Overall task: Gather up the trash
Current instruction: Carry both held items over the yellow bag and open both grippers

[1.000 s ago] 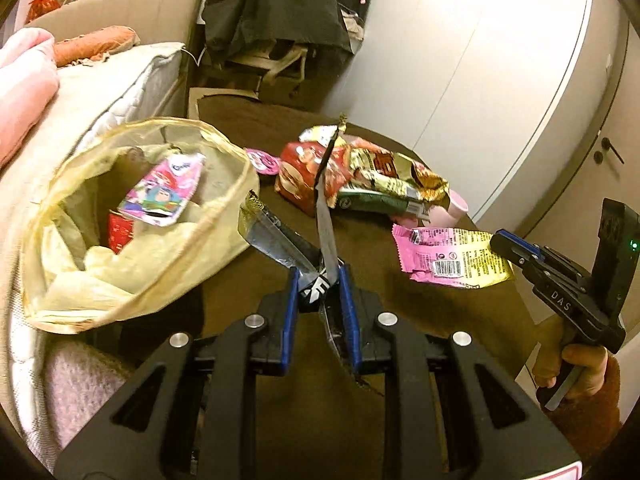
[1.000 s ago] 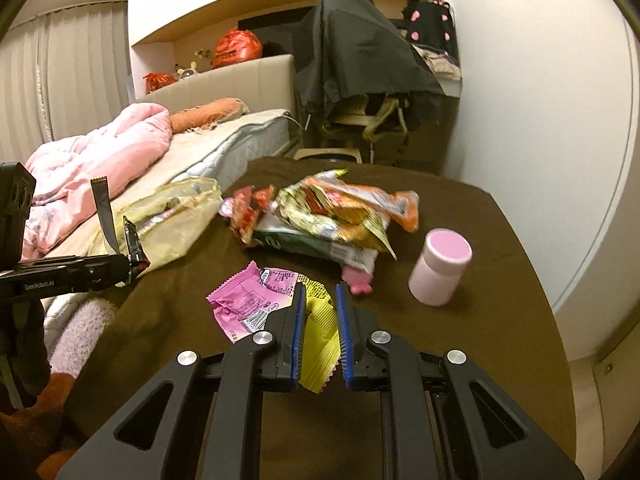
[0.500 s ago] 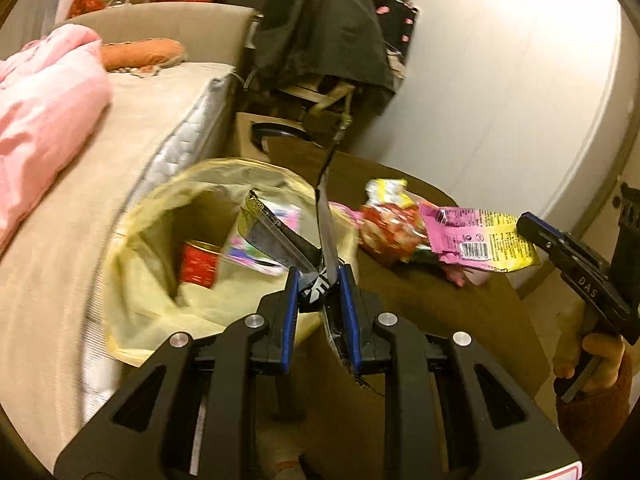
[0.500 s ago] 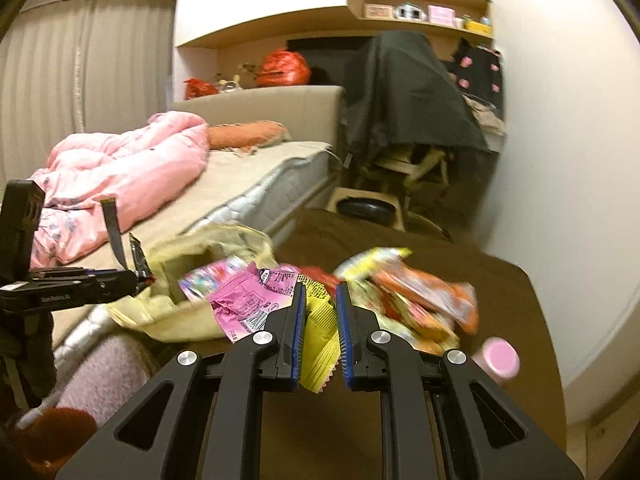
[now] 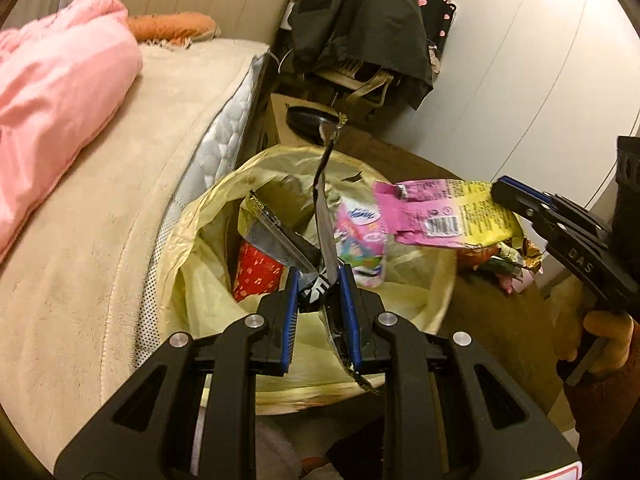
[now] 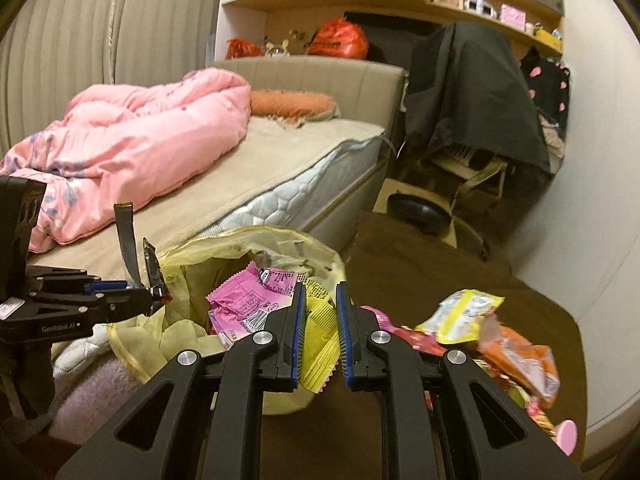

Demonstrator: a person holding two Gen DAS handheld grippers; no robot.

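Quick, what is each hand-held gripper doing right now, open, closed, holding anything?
Left hand-held gripper: closed on a dark silvery wrapper, over the yellow trash bag.
Right hand-held gripper: closed on a pink and yellow wrapper.

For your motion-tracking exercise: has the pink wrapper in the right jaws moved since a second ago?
Yes. The pink wrapper left the brown table and now hangs over the yellow bag, carried by the right gripper.

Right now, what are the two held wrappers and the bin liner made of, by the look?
Dark wrapper in the left gripper: probably metallised film, silvery glossy inside, stiff creases.
Pink-and-yellow wrapper in the right gripper: printed plastic film, crimped serrated end.
Bin liner: thin translucent yellow plastic, crinkled.
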